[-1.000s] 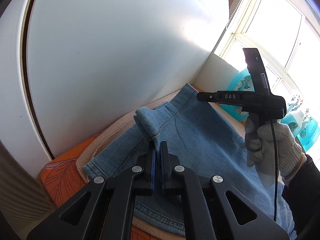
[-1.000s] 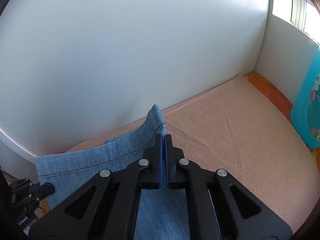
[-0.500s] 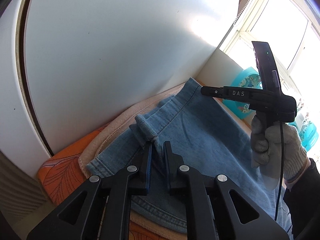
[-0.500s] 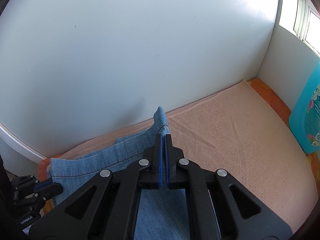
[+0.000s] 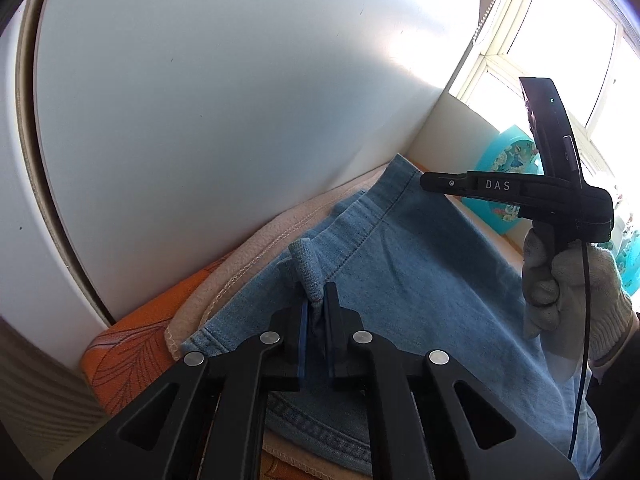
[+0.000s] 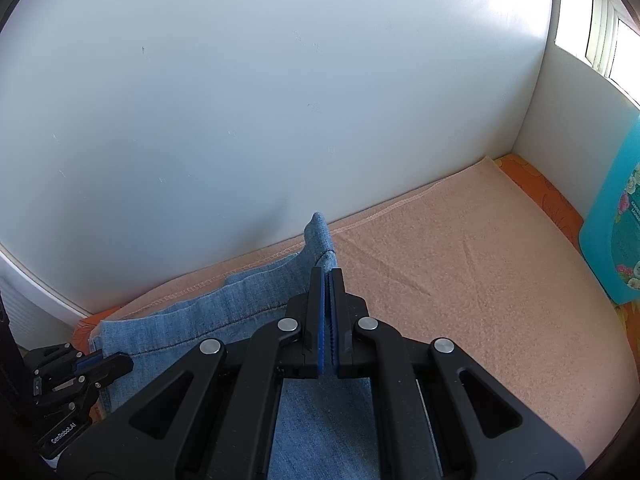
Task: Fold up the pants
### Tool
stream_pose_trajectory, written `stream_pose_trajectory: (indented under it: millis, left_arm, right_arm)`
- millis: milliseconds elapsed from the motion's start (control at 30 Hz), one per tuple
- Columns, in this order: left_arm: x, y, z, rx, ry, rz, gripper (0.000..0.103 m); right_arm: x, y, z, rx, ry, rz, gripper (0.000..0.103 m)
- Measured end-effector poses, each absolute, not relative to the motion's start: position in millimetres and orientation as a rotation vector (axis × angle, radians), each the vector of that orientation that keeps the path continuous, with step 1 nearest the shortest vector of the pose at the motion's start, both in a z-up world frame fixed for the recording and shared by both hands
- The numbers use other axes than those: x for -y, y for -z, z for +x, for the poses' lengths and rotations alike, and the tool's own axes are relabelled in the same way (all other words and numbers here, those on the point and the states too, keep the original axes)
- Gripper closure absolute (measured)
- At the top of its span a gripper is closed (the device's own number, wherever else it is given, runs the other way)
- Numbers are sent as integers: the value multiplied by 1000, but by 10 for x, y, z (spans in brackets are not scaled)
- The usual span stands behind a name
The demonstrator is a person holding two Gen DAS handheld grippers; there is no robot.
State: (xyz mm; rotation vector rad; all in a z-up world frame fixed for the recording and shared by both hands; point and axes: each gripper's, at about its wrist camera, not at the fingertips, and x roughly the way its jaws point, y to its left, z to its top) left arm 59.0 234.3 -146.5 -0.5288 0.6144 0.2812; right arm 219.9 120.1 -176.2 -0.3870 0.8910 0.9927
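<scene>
Left tongs parted since earlier frame, releasing denim tab. Right tongs clenched on pants corner. Pants lie folded over on peach towel, tabletop. Fold laid; right release, further folding pending.

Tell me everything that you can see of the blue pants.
The pants are light blue denim with stitched seams and hems. They lie spread on a peach towel against the white wall. The left gripper, slightly parted, has a raised corner between its fingers; the right gripper pinches another corner, which stands upright.
</scene>
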Motion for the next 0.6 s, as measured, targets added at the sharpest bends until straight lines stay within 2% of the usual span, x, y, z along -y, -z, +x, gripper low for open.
stream_pose_trajectory:
  millis: [300, 600]
  left_arm:
    - [-2386, 1192, 226, -521, -284, -525, 98]
    - [-2453, 1373, 227, -582, -327, -518, 98]
  right_arm:
    - [-1209, 1420, 2059, -835, -1014, -405, 100]
    - [-1380, 1887, 2204, -915, -962, -427, 100]
